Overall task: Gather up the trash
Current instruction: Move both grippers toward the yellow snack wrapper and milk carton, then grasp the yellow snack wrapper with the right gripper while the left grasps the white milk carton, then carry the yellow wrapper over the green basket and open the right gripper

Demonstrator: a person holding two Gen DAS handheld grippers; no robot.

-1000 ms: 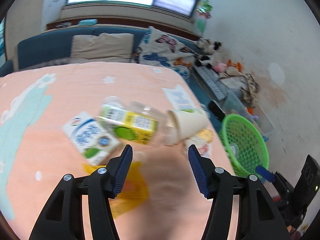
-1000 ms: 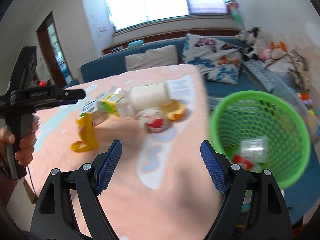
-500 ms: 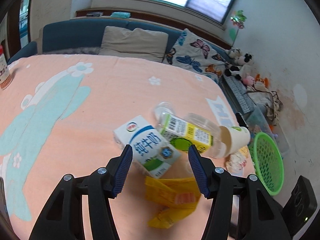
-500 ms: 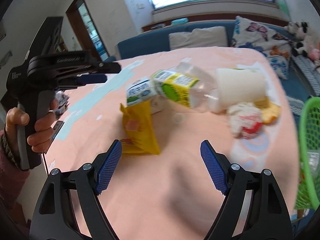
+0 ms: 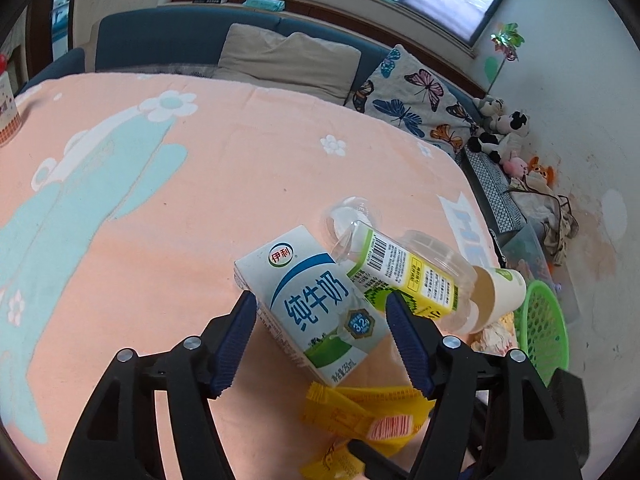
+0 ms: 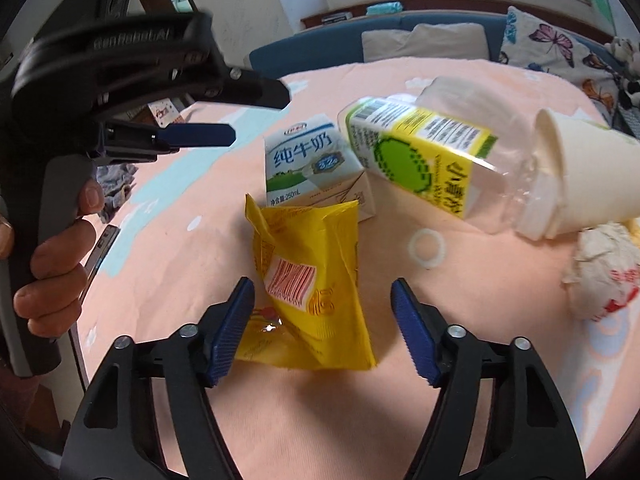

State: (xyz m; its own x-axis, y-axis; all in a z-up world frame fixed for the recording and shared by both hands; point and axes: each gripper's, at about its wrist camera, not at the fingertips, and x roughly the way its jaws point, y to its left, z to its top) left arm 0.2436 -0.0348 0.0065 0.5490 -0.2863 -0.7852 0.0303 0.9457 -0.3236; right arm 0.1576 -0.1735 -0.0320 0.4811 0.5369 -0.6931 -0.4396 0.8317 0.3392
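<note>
A white and blue milk carton [image 5: 316, 300] lies on the peach cloth, and my open left gripper [image 5: 320, 340] straddles its near end without touching. Beside it lie a clear bottle with a yellow label [image 5: 408, 276] and a paper cup [image 5: 500, 292]. A yellow snack wrapper [image 6: 308, 276] lies between the fingers of my open right gripper [image 6: 322, 328]. The carton [image 6: 308, 168], bottle [image 6: 432, 156], cup [image 6: 588, 176] and a crumpled paper wad [image 6: 600, 268] show in the right wrist view. The green basket [image 5: 548, 328] stands off the table's right edge.
A white plastic ring [image 6: 427, 248] lies on the cloth near the bottle. The left gripper's body and the hand holding it [image 6: 60, 208] fill the left of the right wrist view. A sofa with cushions [image 5: 288, 60] and soft toys [image 5: 500, 128] lie beyond the table.
Both grippers have swung left away from the basket and closed in on the trash pile. The left now frames the milk carton, the right frames the yellow wrapper. Both stay open.
</note>
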